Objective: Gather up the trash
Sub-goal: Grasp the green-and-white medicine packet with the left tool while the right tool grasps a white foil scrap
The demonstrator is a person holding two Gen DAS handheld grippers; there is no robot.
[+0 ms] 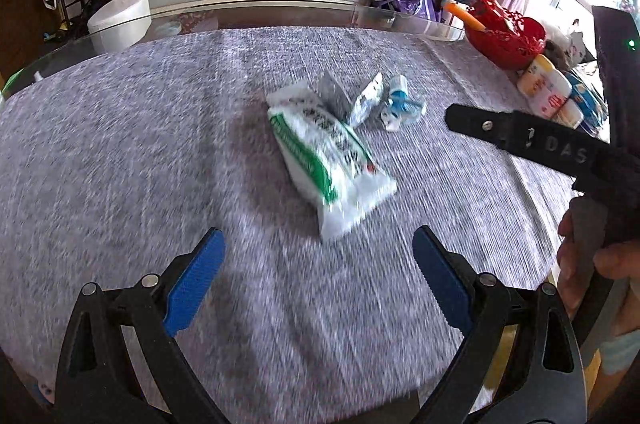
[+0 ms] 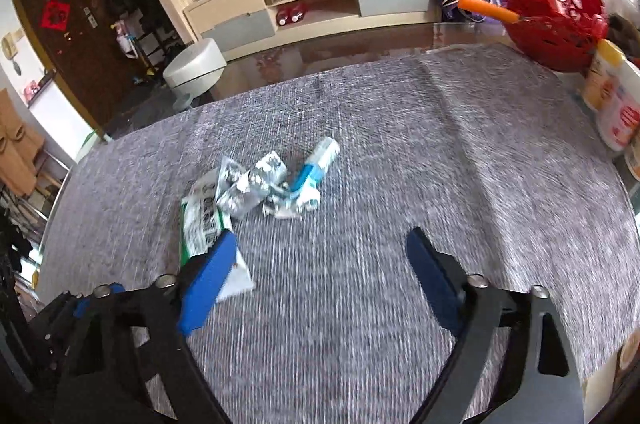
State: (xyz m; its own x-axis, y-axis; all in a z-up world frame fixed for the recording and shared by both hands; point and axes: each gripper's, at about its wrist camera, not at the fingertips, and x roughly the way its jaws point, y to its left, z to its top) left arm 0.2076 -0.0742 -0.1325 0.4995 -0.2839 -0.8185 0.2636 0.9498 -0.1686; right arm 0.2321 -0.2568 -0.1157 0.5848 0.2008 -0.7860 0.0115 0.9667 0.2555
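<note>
A white and green plastic wrapper (image 1: 328, 148) lies mid-table on the grey cloth; it also shows in the right wrist view (image 2: 202, 220). Behind it lie a crumpled silver foil wrapper (image 1: 352, 100) (image 2: 252, 184) and a white and blue crumpled packet (image 1: 400, 104) (image 2: 308, 176). My left gripper (image 1: 318, 264) is open and empty, just short of the green wrapper. My right gripper (image 2: 320, 268) is open and empty, short of the pile; its left pad overlaps the green wrapper's near end in view. The right gripper's black finger (image 1: 516, 136) shows at the right of the left wrist view.
A red basket (image 1: 508, 36) (image 2: 556, 20) with an orange-handled tool stands at the table's far right, with white canisters (image 1: 548, 92) (image 2: 616, 100) beside it. The glass table edge (image 1: 280, 14) runs along the far side. A white stool (image 1: 118, 20) and TV cabinet stand beyond.
</note>
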